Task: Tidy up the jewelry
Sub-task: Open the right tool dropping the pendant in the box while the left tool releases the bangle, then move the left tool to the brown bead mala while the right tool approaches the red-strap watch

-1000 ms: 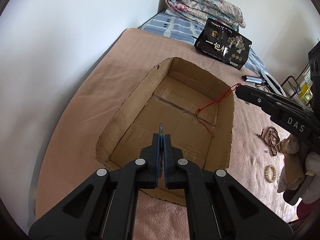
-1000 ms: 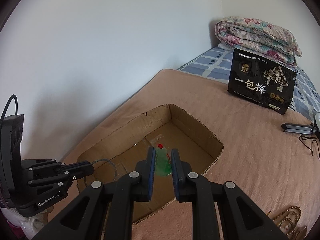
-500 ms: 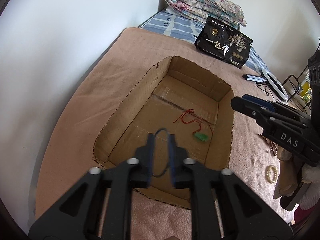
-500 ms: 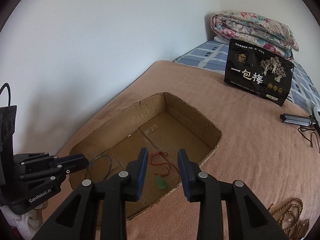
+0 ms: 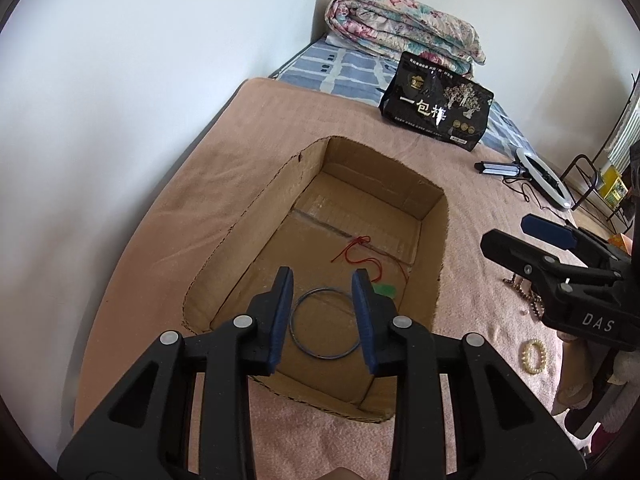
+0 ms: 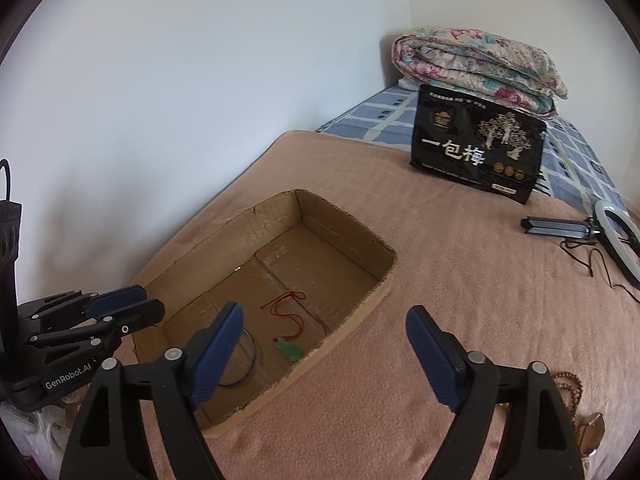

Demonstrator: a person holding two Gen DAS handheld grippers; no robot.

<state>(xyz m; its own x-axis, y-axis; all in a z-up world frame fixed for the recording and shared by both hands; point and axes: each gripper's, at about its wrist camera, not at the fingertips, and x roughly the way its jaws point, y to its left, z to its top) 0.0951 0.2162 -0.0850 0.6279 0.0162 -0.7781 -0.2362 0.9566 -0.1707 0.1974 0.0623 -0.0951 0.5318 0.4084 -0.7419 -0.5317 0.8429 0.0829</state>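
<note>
Both grippers hang over the bed with their jaws apart and nothing between them. Above the near end of the cardboard box (image 5: 304,184), the left gripper (image 5: 322,316) has its blue pads spread moderately, and through the gap I can see a thin dark bangle (image 5: 325,323) lying flat on the box floor. Over the blanket just off the box's right side, the right gripper (image 6: 324,344) has its jaws spread very wide.

Inside the box, just beyond the bangle, lies a green pendant (image 5: 385,290) on a red cord (image 5: 358,254); the cord snakes from the pendant toward the middle of the floor. From the right wrist view the pendant (image 6: 287,350) sits close to the box's right wall, with the bangle (image 6: 246,354) beside it, partly hidden behind a blue pad.

Outside the box, on the pink blanket (image 5: 256,136) to its right, rest a pearl bracelet (image 5: 533,356) and a string of brown beads (image 5: 528,300), the beads partly covered by the right gripper. Past the box's far end stands a black snack bag (image 6: 478,152), and behind it a folded floral quilt (image 6: 476,66).
</note>
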